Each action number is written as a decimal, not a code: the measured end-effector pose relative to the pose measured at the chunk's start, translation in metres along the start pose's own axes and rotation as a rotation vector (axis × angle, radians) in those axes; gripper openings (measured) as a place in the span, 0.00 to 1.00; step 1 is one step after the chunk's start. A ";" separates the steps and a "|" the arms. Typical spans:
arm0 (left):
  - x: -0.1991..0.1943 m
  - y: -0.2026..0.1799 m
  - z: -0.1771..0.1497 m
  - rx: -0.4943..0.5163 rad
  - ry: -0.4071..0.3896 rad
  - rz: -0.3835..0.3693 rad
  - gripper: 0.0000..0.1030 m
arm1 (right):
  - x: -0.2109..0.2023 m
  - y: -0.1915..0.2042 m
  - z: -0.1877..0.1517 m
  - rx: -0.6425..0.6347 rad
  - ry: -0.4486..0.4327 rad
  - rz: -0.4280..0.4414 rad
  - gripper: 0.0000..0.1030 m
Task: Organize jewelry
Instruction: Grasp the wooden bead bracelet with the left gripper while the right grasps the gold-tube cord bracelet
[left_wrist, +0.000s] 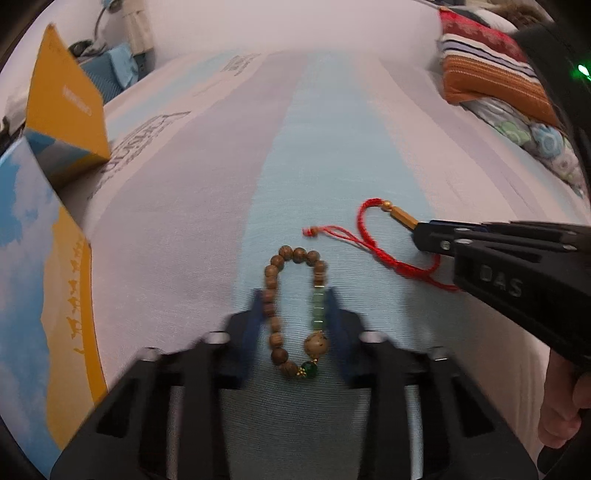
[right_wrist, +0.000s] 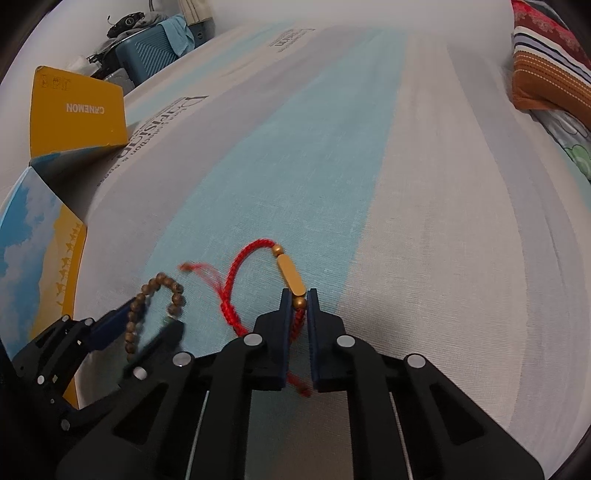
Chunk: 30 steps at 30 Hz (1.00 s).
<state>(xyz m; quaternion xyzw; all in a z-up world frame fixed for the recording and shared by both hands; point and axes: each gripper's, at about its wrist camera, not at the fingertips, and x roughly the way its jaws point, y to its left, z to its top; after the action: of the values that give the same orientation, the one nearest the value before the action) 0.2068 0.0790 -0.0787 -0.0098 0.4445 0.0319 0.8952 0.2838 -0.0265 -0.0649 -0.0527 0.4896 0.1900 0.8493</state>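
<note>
Left wrist view: the left hand-held gripper (left_wrist: 293, 314) pinches the wooden bead bracelet (left_wrist: 295, 314) from both sides on the mattress's (left_wrist: 184, 221) pale blue stripe. Just beside it, the right hand-held gripper (right_wrist: 297, 299) is pressed together on the red cord bracelet (right_wrist: 236, 288) at its gold tube end. A yellow box (left_wrist: 66, 107) stands near the mattress's left edge.

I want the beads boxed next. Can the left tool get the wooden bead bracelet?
Probably yes: the left tool already has its fingers closed on both sides of the wooden bead bracelet, and nothing lies between; the red cord bracelet sits apart.
</note>
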 end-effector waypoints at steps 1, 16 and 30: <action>-0.001 -0.003 0.000 0.010 0.003 -0.019 0.08 | -0.001 -0.001 0.000 0.003 -0.004 -0.003 0.07; -0.016 -0.009 0.002 0.023 -0.013 -0.141 0.08 | -0.031 -0.020 0.002 0.057 -0.075 0.012 0.07; -0.052 -0.009 0.005 0.023 -0.055 -0.140 0.07 | -0.054 -0.019 0.000 0.068 -0.109 0.017 0.07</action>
<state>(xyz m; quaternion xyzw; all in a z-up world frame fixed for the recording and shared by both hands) 0.1805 0.0680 -0.0343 -0.0299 0.4185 -0.0358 0.9070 0.2666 -0.0590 -0.0212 -0.0092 0.4492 0.1829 0.8744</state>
